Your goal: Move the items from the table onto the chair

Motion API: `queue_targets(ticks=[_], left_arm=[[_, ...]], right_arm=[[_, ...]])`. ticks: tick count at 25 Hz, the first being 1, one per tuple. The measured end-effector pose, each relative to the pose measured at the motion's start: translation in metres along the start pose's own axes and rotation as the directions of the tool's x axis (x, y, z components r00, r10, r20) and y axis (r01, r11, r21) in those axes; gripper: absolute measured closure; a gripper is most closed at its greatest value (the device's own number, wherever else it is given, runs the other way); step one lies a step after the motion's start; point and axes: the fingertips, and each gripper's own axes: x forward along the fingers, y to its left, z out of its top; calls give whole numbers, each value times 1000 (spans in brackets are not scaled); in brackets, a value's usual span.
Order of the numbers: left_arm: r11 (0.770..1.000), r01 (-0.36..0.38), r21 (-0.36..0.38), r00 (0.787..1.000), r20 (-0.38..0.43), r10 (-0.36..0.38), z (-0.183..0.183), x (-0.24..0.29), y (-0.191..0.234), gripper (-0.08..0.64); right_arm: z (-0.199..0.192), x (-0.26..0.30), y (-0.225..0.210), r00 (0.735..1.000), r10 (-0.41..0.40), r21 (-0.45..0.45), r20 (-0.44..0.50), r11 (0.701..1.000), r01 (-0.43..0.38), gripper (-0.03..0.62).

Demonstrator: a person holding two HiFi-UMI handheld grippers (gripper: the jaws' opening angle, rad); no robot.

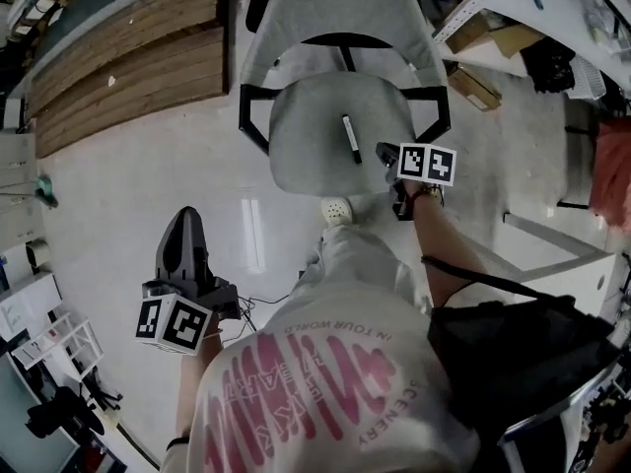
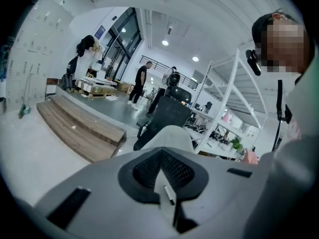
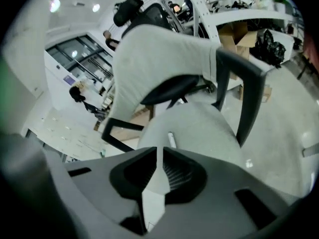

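Fingers [image 3: 184, 176] of right gripper [image 3: 159, 150] together, empty; marker [image 1: 350, 138] front-to-back along chair [image 1: 306, 136]

Matt grey cloth covers the chair [image 1: 315, 131], its armrests [image 1: 258, 90] black plastic; the floor [image 1: 148, 205] is glossy; steps [image 1: 118, 52] at 11 o'clock, wood.

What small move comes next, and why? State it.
Probably pull the right tool back and go fetch another item: the pen already lies on the chair, and the tool's jaws are together with nothing between them.
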Motion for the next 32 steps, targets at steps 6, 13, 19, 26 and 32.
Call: queue_targets(ticks=[6,13,19,26,32], left_arm=[[990,133,54,981,133,-139,23,-47,-28,551],[964,236,123,944,208,-258,31,-115,-48,551],[920,317,229,886,275,-374,37,-156,-76,551],[851,442,283,838,210,-505,31,-177,-99,551],[761,535,366,764,176,-621,19,-179,-137,551]], right_arm=[[37,-125,76,928,158,-110,336,986,-128,543],[16,-277,170,718,379,-301,584,923,-242,541],[-29,-362,233,586,518,-474,623,846,-244,543],[-59,-401,244,549,517,-538,657,831,-139,541],[-75,-456,224,471,470,-506,746,861,-59,541]])
